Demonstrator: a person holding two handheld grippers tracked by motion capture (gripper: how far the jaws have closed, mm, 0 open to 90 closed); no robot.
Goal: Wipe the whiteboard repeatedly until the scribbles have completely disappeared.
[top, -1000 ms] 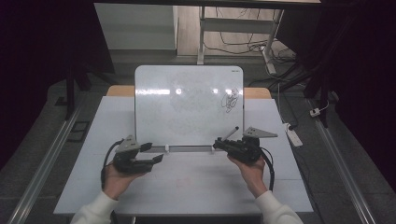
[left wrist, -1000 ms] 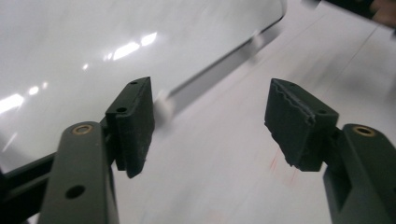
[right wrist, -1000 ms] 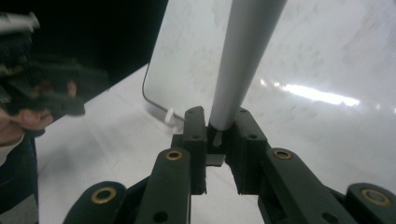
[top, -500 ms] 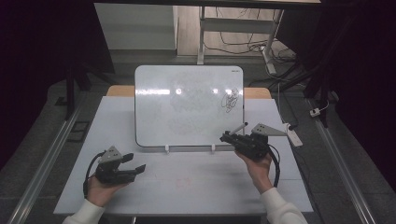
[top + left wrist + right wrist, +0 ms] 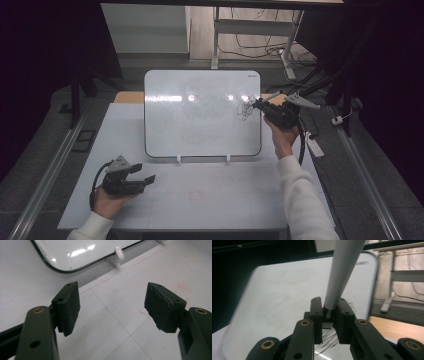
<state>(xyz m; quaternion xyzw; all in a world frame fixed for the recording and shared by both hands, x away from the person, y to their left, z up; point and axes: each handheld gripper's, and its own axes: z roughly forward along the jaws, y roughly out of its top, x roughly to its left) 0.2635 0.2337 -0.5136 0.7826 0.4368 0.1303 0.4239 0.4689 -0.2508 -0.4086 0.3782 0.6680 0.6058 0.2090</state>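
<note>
A white whiteboard [image 5: 200,115] stands upright on the table on small white feet [image 5: 178,159]. A black scribble [image 5: 245,107] marks its upper right part. My right gripper [image 5: 260,105] is raised at that scribble and is shut on a grey marker [image 5: 272,95]. In the right gripper view the marker [image 5: 342,270] rises from between the closed jaws of the right gripper [image 5: 329,315], with the whiteboard [image 5: 282,295] behind it. My left gripper [image 5: 144,173] rests low at the front left, open, nothing between its jaws. The left gripper [image 5: 112,307] points at bare table below the whiteboard's corner [image 5: 82,250].
The white table top [image 5: 225,210] has faint red marks [image 5: 195,194] near its front. A small white object [image 5: 314,145] lies off the table's right edge. Metal rails [image 5: 45,175] run along both sides. Cables and a desk frame [image 5: 216,40] stand behind.
My right hand rose from the board's lower right corner to the scribble at its upper right, marker still held. My left hand drew back from the board's bottom edge to the front left.
</note>
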